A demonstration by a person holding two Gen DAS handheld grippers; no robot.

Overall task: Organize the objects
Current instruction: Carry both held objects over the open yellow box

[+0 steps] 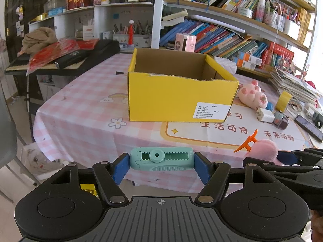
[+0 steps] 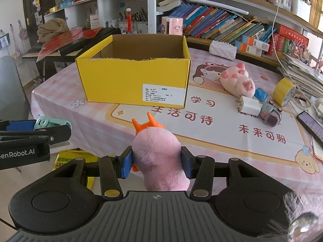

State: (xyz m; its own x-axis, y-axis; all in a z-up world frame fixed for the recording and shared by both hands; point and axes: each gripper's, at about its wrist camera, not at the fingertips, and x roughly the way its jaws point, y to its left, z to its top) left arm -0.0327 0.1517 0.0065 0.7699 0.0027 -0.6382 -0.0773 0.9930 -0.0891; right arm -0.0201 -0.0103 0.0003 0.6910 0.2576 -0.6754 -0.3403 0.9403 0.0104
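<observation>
Left wrist view: left hand-held gripper (image 1: 161,164) clamped on a mint-green plastic clip (image 1: 161,159), blue pads (image 1: 122,167) pressed against both short ends. Clip carried crosswise, clear of the tabletop (image 1: 80,111), near its front edge. Toothed slot and round pivot boss facing up; body rigid, no flex under the pads.

Right wrist view: right hand-held gripper (image 2: 157,164) clenched on a pink fluffy hair claw (image 2: 159,157), pads sunk into the fur on either side. Orange plastic prongs (image 2: 150,123) jutting forward beyond the fluff. Also held off the tabletop, near its front edge. Soft cover, hard core; grip judged secure but spongy.

Further out: yellow cardboard box (image 2: 133,80), open top, torn front rim, white label low on the front wall. As much of the interior as showed looked bare; floor of the box hidden behind the front wall, so contents not confirmed.

Progress, as judged: early. Two items picked, none seen deposited. Box taken as the likely target; both loads well short of it.

Left on the tabletop, to the right of the box: pink plush paw (image 2: 238,80), blue cap-like piece (image 2: 261,94) touching it, white charger block (image 2: 249,104), small grey toy-like gadget (image 2: 270,114), roll of yellow tape (image 2: 283,91), dark phone (image 2: 311,125) at the right edge. Which of these belong to the sorting, not determinable.
</observation>
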